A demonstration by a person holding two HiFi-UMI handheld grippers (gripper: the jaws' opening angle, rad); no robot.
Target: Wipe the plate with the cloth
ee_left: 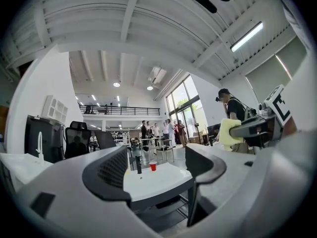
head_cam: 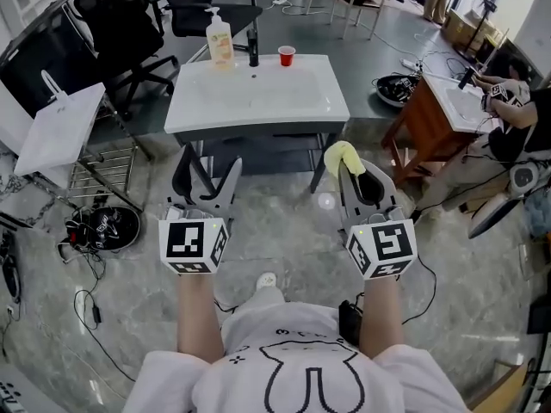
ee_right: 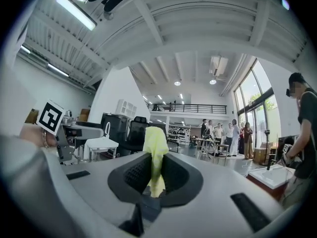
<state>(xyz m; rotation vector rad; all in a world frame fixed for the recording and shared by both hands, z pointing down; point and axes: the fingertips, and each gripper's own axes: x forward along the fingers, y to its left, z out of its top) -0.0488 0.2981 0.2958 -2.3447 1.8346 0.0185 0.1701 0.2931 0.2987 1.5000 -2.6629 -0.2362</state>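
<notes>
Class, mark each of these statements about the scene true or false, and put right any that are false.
1. The right hand-held gripper is shut on a yellow cloth. True.
2. The left hand-held gripper holds a plate. False: its jaws stand apart with nothing between them, and no plate is in view.
3. A red cup stands on the white washbasin. True.
4. The cloth lies on the washbasin. False: it is pinched in the right hand-held gripper, in front of the basin's near edge.
5. The soap bottle lies on the floor. False: it stands upright at the back of the washbasin.
</notes>
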